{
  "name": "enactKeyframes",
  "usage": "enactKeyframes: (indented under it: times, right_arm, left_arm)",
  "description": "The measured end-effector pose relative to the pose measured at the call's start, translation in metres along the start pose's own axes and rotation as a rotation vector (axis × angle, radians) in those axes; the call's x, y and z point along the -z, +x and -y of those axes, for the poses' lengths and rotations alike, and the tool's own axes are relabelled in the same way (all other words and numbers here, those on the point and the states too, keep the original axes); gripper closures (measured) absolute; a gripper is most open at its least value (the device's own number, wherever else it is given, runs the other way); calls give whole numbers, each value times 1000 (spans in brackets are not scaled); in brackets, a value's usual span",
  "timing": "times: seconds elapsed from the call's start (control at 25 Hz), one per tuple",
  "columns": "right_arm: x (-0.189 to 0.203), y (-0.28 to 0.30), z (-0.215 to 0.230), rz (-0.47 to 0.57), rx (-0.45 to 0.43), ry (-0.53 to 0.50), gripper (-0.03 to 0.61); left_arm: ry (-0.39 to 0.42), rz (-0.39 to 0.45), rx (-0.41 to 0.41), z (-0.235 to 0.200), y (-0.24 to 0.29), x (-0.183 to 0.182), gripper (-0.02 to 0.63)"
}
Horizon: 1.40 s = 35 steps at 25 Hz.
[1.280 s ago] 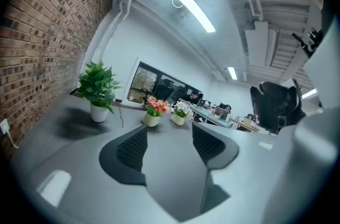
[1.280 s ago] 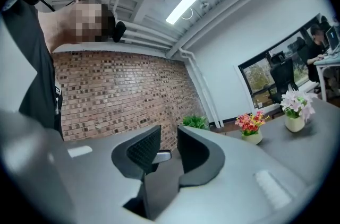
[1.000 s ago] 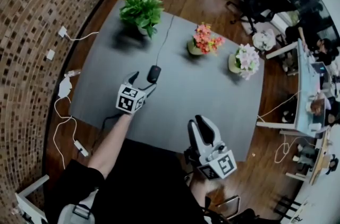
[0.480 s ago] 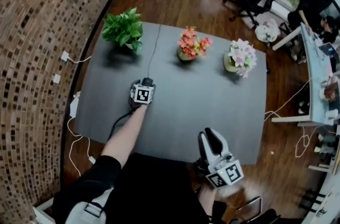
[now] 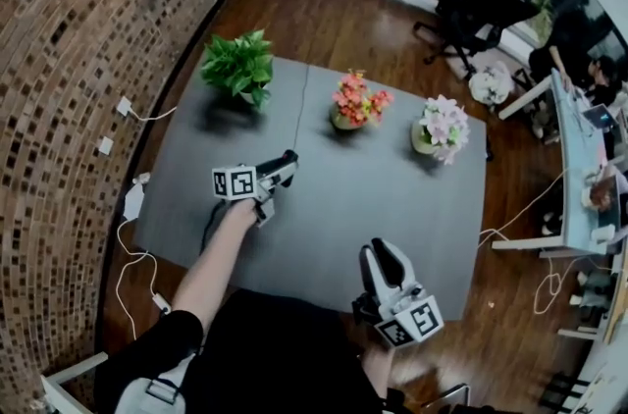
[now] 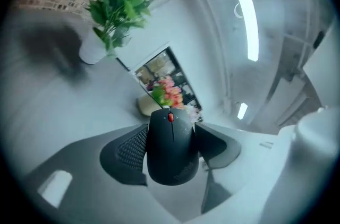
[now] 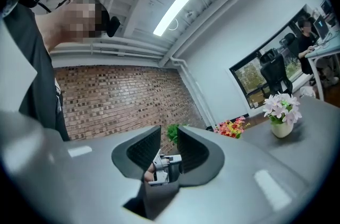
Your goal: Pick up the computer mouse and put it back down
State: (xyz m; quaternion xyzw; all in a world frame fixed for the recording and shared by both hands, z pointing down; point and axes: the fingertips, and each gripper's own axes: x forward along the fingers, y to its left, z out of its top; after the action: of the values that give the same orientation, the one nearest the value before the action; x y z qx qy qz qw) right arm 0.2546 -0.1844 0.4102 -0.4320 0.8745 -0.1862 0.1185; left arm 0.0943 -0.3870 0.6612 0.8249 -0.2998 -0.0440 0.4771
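A black computer mouse [image 6: 171,146] with a red scroll wheel sits between the jaws of my left gripper [image 6: 171,149]. The jaws are closing, and both pads press on the mouse's sides. In the head view the left gripper [image 5: 282,169] is rolled onto its side over the middle of the grey table [image 5: 392,196], with the mouse [image 5: 290,157] at its tips. The mouse's cable [image 5: 302,108] runs toward the table's far edge. My right gripper [image 5: 376,247] hovers at the table's near edge, its jaws a narrow gap apart with nothing between them [image 7: 169,138].
Three pots stand along the table's far side: a green plant [image 5: 238,67], pink and orange flowers [image 5: 355,101] and white flowers [image 5: 442,123]. A brick wall is on the left. Desks, chairs and people are at the far right.
My left gripper came over the mouse from the left, closed on it and rolled onto its side with the mouse in its jaws. The right gripper shifted a little.
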Motion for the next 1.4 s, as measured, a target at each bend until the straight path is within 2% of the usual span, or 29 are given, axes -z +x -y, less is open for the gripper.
enactKeyframes:
  times: [0.2, 0.32, 0.44, 0.76, 0.96, 1.04, 1.12, 1.2, 1.24, 1.4]
  right_arm:
    - [-6, 24, -25, 8, -83, 9, 506]
    - [-13, 32, -38, 45, -143, 42, 506]
    - [-20, 36, -52, 87, -188, 61, 506]
    - [-16, 44, -72, 82, -219, 60, 506]
    - [-12, 38, -70, 76, -204, 63, 506]
    - [-13, 34, -68, 76, -196, 58, 506]
    - [-13, 32, -65, 76, -184, 51, 506]
    - [-13, 29, -63, 78, -176, 48, 506]
    - [-13, 28, -62, 79, -174, 47, 506]
    - [-11, 23, -58, 76, -164, 45, 506]
  left_arm:
    - [-116, 185, 474, 155, -81, -49, 334]
    - [-130, 279, 681, 225, -138, -76, 334]
    - [-115, 336, 782, 264, -181, -97, 334]
    - [48, 377, 877, 331, -232, -116, 334]
    - [41, 366, 829, 314, -224, -108, 334]
    - [16, 359, 779, 293, -213, -103, 334]
    - [-12, 345, 695, 265, -196, -96, 334]
    - [-1, 316, 560, 228, -175, -85, 334]
    - [28, 291, 468, 203, -162, -76, 334]
    - [184, 135, -11, 80, -114, -38, 334]
